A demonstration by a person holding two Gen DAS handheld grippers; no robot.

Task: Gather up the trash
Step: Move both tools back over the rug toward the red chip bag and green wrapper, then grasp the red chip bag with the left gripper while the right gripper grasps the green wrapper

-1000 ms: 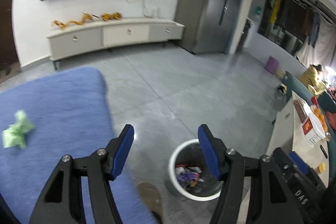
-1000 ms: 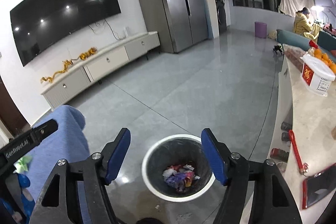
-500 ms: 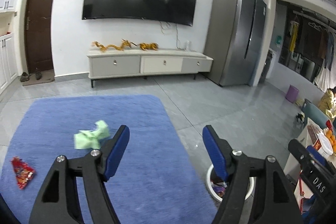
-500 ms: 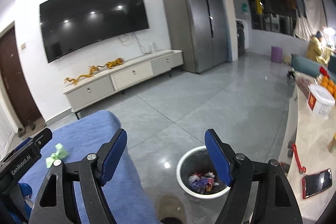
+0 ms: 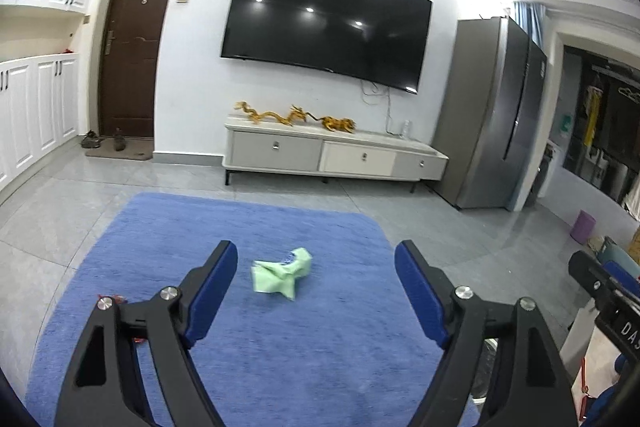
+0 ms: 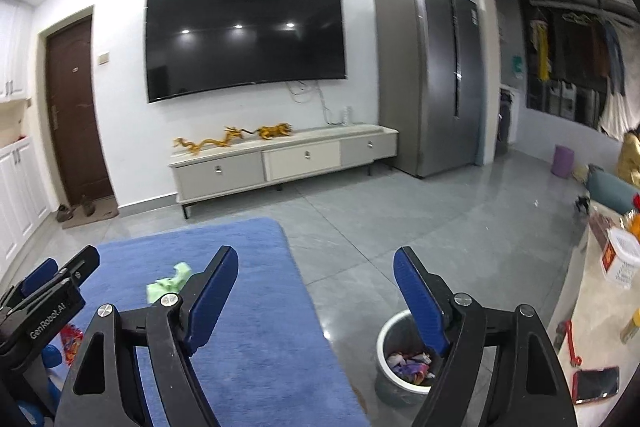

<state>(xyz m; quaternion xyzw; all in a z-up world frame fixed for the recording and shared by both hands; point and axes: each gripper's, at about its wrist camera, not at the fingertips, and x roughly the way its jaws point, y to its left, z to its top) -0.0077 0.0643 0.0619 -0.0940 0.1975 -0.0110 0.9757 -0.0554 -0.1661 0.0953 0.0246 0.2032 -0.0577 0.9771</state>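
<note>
Left wrist view: the left gripper (image 5: 316, 291) is seen with its blue-padded fingers (image 5: 212, 293) spread wide and nothing held between them. A crumpled green wrapper (image 5: 282, 273) is found lying on the blue rug (image 5: 300, 347), ahead of the fingers and in line with the gap between them, slightly nearer the left finger and apart from both. A scrap of red wrapper (image 5: 114, 297) is partly seen on the rug just behind the left finger's arm. A TV cabinet (image 5: 336, 157) is noted far ahead against the wall.

Right wrist view: the right gripper (image 6: 314, 293) is likewise held wide open and empty. A white-rimmed trash bin (image 6: 390, 355), with coloured wrappers inside, is seen on the grey tile floor (image 6: 420, 227), partly hidden behind the right finger. The green wrapper (image 6: 168, 281) is seen on the rug (image 6: 260, 347) beyond the left finger. The other gripper (image 6: 48, 291) is recorded at the left edge, with the red wrapper (image 6: 72, 341) below it.
</note>
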